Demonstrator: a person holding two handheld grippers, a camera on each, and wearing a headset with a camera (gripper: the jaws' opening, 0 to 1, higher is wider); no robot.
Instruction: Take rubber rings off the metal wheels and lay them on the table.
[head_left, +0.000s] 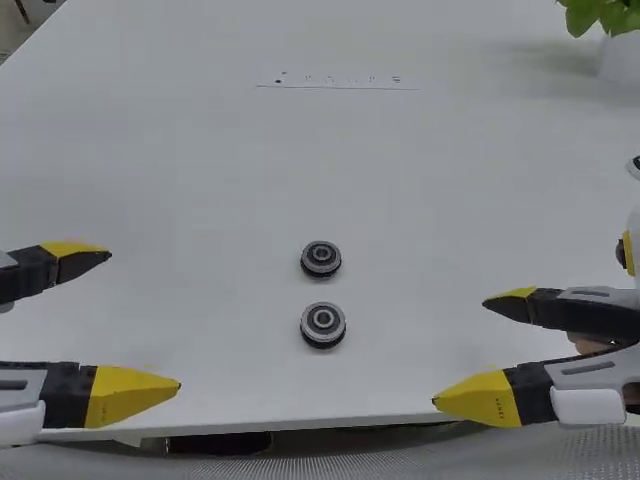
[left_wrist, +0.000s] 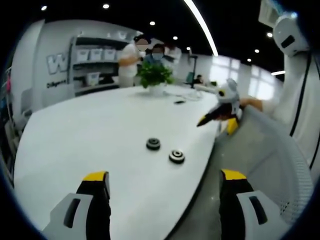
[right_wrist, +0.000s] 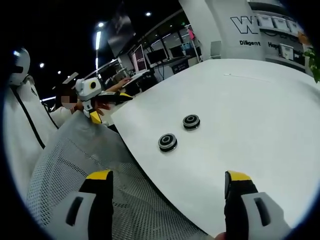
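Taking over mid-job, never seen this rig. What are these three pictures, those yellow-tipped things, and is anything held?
No robot: a person holds a tool with two black, yellow-tipped jaws in each hand. The head view, from a headset, looks down on the left gripper and right gripper, both open, holding nothing. The round pictures come from a camera on each gripper, looking along its jaws. On the white table lie two small metal wheels with black rubber rings on them, apart: the farther wheel and the nearer wheel. A green potted plant stands far right.
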